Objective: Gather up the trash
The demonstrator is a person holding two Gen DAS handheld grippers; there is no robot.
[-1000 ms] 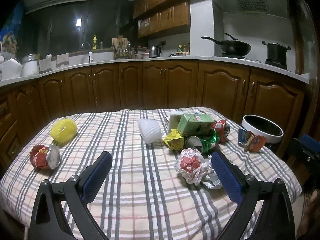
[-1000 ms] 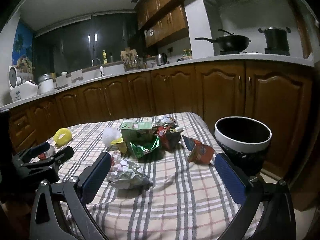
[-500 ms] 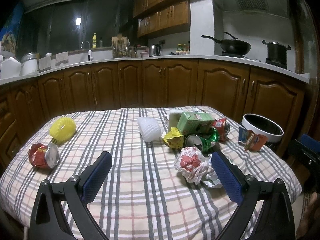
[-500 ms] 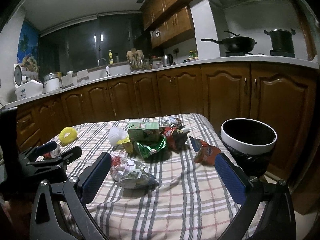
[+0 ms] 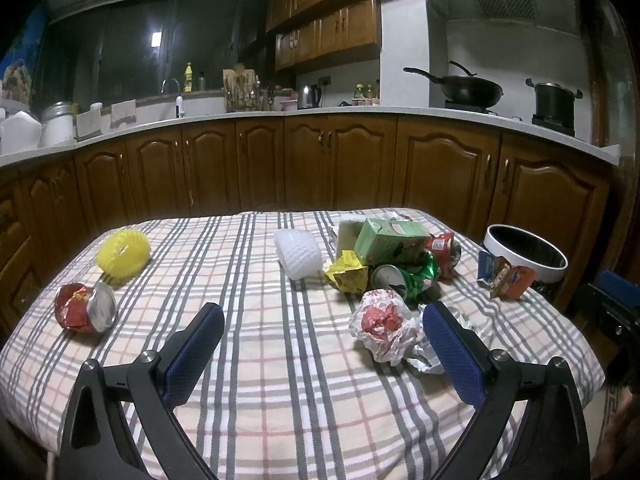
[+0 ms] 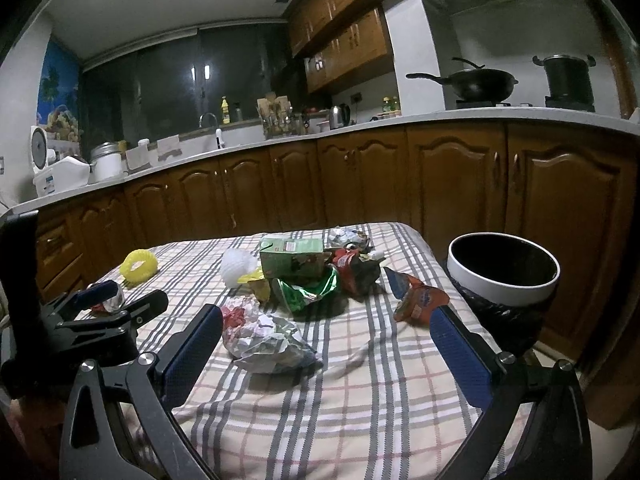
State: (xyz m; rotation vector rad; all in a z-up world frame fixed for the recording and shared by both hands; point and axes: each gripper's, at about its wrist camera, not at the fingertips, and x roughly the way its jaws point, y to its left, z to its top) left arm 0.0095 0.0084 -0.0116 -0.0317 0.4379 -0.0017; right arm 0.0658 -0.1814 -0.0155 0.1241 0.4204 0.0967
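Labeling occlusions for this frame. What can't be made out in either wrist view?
- Bin interior: dark in both views, contents cannot be told.
- Crumpled can: partly behind the paper wad in the left view; label unreadable.
- Green carton print: too small in both views.
- Red packet: in the right view mostly hidden by the left tongs.
- Right tongs: only an edge shows in the left view.
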